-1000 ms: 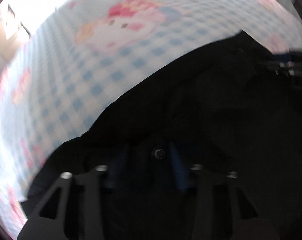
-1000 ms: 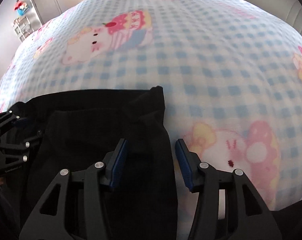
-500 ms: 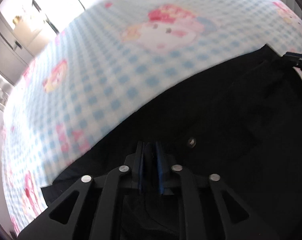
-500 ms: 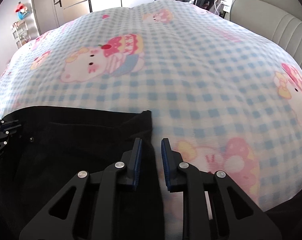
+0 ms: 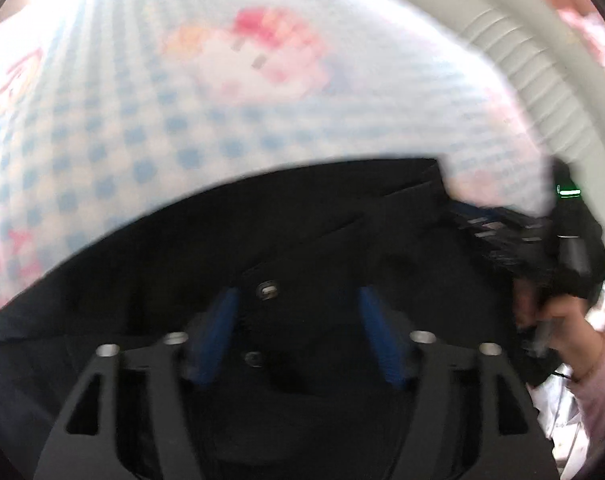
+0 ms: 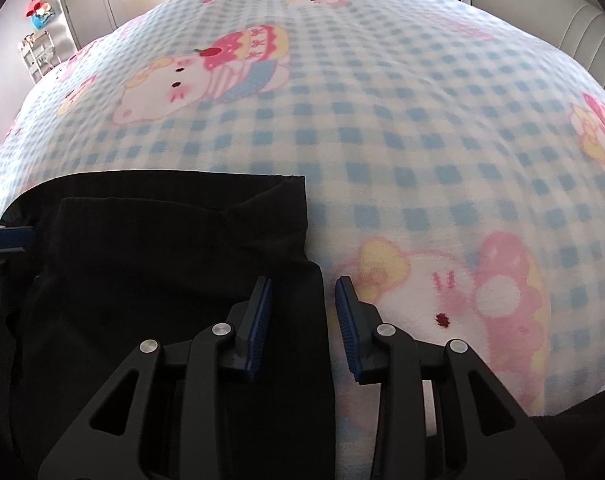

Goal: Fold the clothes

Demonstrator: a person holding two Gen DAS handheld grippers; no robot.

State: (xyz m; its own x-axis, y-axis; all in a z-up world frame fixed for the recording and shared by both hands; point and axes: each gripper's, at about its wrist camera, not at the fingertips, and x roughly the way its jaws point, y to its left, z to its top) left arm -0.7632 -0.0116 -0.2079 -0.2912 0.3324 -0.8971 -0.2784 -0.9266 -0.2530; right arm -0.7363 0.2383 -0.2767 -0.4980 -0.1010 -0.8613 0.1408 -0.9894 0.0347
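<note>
**Both tongs let go of the black garment**

Half a second ago both of your tongs were pinched nearly shut on the black garment [image 6: 150,272]. Now your left tongs [image 5: 296,324] stand wide, blue pads well apart, with a metal snap button [image 5: 266,290] of the garment showing between them and nothing held. Your right tongs [image 6: 304,312] have parted to a moderate gap; the garment's right edge runs up between the pads, but they are not clamped on it. The left wrist view is smeared with motion and has swung round, so that your other hand [image 5: 550,316] and the padded headboard [image 5: 514,68] now show at its right.

The garment lies on the bed, on a blue-and-white checked blanket [image 6: 402,152] printed with pink cartoon animals. Layered edges and a diagonal crease show near its far right corner, so part of it lies doubled over. My reading is that a fold has just been laid down and released; whether more folds are wanted, the pictures do not settle.

No brand, label or legible writing shows on the garment, the blanket or the tongs. A green light [image 5: 567,192] glows on the right-hand device.
</note>
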